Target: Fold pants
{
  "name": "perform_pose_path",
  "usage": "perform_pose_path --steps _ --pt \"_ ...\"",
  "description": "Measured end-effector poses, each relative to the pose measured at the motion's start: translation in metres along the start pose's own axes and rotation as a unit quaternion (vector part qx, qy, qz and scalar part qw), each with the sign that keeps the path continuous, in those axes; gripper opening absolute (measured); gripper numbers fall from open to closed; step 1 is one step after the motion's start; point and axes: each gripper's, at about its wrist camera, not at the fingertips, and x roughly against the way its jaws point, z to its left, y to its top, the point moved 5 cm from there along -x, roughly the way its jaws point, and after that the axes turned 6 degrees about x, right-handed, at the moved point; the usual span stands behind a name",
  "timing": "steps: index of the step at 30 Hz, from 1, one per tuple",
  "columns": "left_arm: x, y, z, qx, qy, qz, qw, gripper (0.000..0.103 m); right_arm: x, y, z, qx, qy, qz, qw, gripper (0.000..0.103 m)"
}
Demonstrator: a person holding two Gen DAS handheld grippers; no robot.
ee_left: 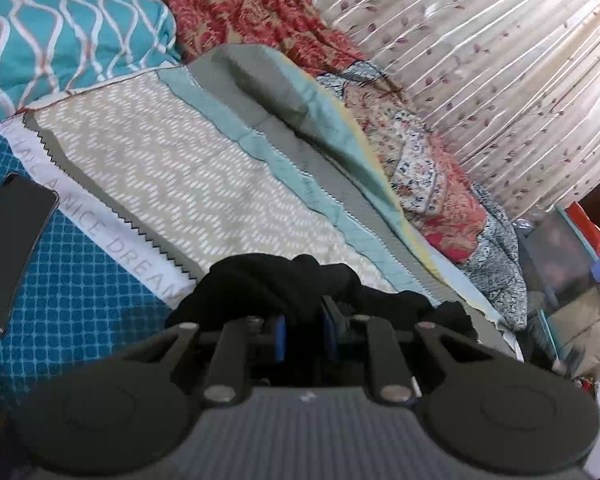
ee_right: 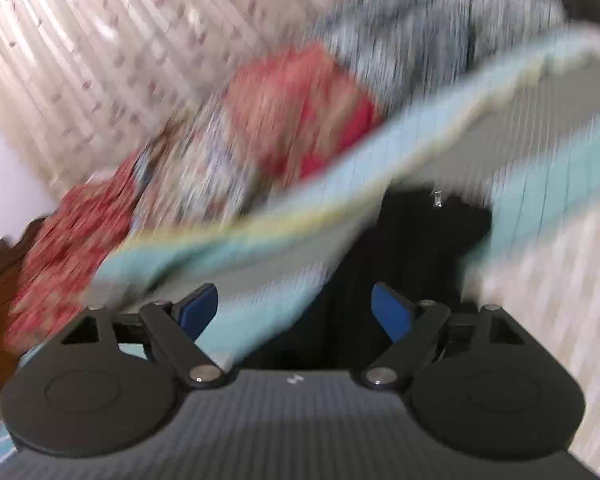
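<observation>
Left-wrist view first: the left gripper [ee_left: 304, 320] has its blue pads [ee_left: 281, 334] drawn almost together on a bunch of the black pants [ee_left: 260, 280], so the cloth is pinched firmly and piles up in a dark lump just ahead of the fingers, spilling toward four o'clock. Beyond that lump, at twelve o'clock, lies the striped bedspread [ee_left: 172, 176] with its pale zigzag panel, a teal band and a grey band, and a line of printed lettering along its white edge. At nine o'clock a dark phone [ee_left: 12, 252] rests on the blue checked sheet [ee_left: 80, 280]; at eleven o'clock sits a teal pillow [ee_left: 60, 24], and from one to three o'clock a heap of red floral quilts [ee_left: 432, 184] lies against the flowered curtain [ee_left: 500, 60]. In the right-wrist view, heavily blurred, the right gripper [ee_right: 296, 312] stands wide open with nothing pressed between its fingers [ee_right: 198, 308]; the pants show as a dark mass at one o'clock, lying on the bedspread just ahead of it, a small pale tag or clip on them. Judging by this, the folding is at an early stage: the garment looks bunched rather than laid flat, no neat crease shows, and the spreading and every fold appear still to come.
</observation>
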Motion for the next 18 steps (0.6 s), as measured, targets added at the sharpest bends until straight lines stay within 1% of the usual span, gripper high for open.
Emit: perform_pose_path --steps 1,3,4,5,6,7,8,10,11,12,13,14,15,17,18 --pt "0.000 0.002 0.001 0.000 -0.001 0.000 1.0000 0.017 0.000 -0.020 -0.002 0.001 -0.001 0.017 1.000 0.083" --pt "0.000 0.004 0.002 0.001 -0.005 0.000 1.0000 0.017 -0.007 -0.048 -0.005 -0.005 -0.012 0.045 0.999 0.082" --pt "0.000 0.006 0.001 0.003 -0.007 -0.001 1.0000 0.017 -0.017 -0.059 -0.009 -0.018 -0.020 0.062 0.998 0.078" --pt "0.001 0.007 0.001 0.005 -0.008 -0.001 1.0000 0.017 -0.029 -0.071 -0.014 -0.041 -0.033 0.081 0.995 0.068" --pt "0.002 0.007 0.000 0.006 -0.010 -0.002 0.9999 0.017 -0.035 -0.075 -0.016 -0.056 -0.039 0.084 0.994 0.065" --pt "0.003 0.007 -0.001 0.006 -0.012 -0.003 0.9999 0.017 -0.034 -0.071 -0.012 -0.061 -0.036 0.056 0.996 0.065" --pt "0.004 0.007 -0.002 0.006 -0.013 -0.003 0.9999 0.017 -0.037 -0.065 -0.007 -0.072 -0.025 0.045 0.996 0.065" --pt "0.007 0.004 -0.005 0.002 -0.010 -0.002 0.9999 0.017 -0.049 -0.059 0.000 -0.124 0.006 0.051 0.991 0.065" --pt "0.007 0.003 -0.005 0.003 -0.009 -0.001 1.0000 0.017 -0.055 -0.059 0.003 -0.138 0.007 0.056 0.989 0.061" --pt "0.007 0.002 -0.005 0.005 -0.008 -0.001 1.0000 0.017 -0.063 -0.062 0.001 -0.142 -0.007 0.063 0.988 0.055" --pt "0.008 0.002 -0.004 0.008 -0.007 -0.001 0.9999 0.017 -0.066 -0.061 0.004 -0.136 -0.029 0.062 0.988 0.022" --pt "0.009 0.002 -0.004 0.011 -0.008 -0.001 0.9999 0.017 -0.065 -0.064 0.005 -0.130 -0.045 0.068 0.988 0.006" --pt "0.010 0.002 -0.004 0.012 -0.009 -0.001 0.9999 0.017 -0.062 -0.063 0.005 -0.132 -0.049 0.065 0.988 0.006" --pt "0.012 0.001 -0.005 0.010 -0.011 -0.001 0.9999 0.017 -0.035 -0.050 0.005 -0.141 -0.036 0.026 0.989 0.006" --pt "0.012 0.000 -0.006 0.008 -0.012 0.000 0.9999 0.017 -0.016 -0.038 0.007 -0.142 -0.022 -0.002 0.990 0.006"
